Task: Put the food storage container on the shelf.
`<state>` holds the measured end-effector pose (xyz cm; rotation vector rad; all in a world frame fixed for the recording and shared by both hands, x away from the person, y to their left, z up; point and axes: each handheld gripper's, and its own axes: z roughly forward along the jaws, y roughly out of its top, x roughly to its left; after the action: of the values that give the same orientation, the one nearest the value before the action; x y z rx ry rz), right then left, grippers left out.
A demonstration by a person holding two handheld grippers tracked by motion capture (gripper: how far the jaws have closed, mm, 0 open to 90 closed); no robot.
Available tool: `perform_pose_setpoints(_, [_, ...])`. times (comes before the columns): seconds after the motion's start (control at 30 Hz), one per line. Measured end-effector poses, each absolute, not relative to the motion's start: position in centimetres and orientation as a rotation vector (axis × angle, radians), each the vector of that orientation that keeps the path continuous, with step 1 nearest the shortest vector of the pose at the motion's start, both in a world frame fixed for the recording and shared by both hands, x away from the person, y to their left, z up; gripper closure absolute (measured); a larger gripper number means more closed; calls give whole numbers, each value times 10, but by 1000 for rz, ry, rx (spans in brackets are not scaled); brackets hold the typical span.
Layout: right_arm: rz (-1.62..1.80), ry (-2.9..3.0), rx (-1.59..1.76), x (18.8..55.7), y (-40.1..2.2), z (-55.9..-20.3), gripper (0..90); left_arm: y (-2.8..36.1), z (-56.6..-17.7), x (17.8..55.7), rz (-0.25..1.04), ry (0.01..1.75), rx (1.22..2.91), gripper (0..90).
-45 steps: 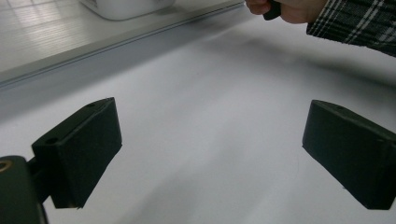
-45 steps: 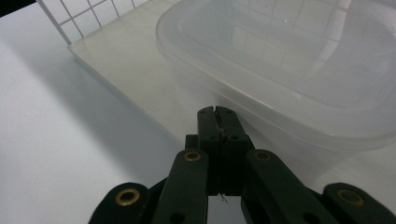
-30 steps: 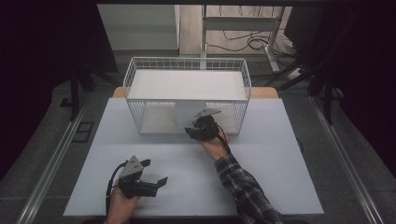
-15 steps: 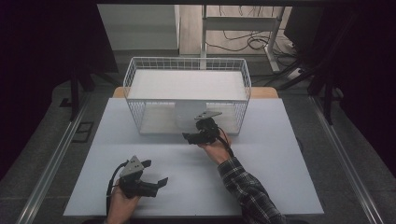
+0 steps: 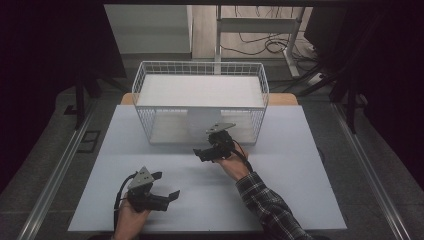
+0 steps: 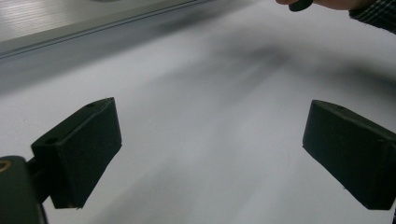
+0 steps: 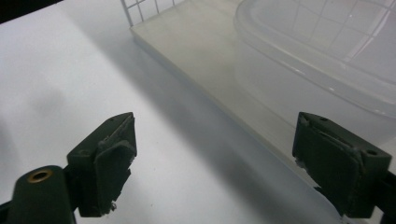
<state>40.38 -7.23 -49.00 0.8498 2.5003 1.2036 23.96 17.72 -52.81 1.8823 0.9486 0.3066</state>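
Through the white wire basket (image 5: 200,107) I can only half make out the clear plastic container (image 7: 322,51), its rim cut off in my right gripper view, sitting inside on the pale floor. My right gripper (image 5: 209,151) hangs just before the basket's near edge, jaws just opened wide with nothing between them, having drawn back slightly from the wire. My left gripper (image 5: 161,192) rests open and empty over bare white tabletop (image 5: 300,190), unmoved.

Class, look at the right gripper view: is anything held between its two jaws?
No: the right gripper stands open, with bare white table between its jaws.
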Motion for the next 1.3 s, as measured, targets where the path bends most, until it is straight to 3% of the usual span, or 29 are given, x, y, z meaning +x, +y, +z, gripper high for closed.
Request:
perform_pose_setpoints(0.67, [1183, 2545, 787, 378, -93, -493, 61, 178, -529, 240, 290, 951, 1885, 42])
perform_pose_setpoints(0.9, [1190, 2534, 774, 367, -101, -490, 1, 177, -529, 240, 263, 941, 1891, 42])
perform_pose_setpoints(1.3, [1184, 2525, 765, 348, -114, -488, 0, 176, -529, 240, 241, 928, 1896, 36])
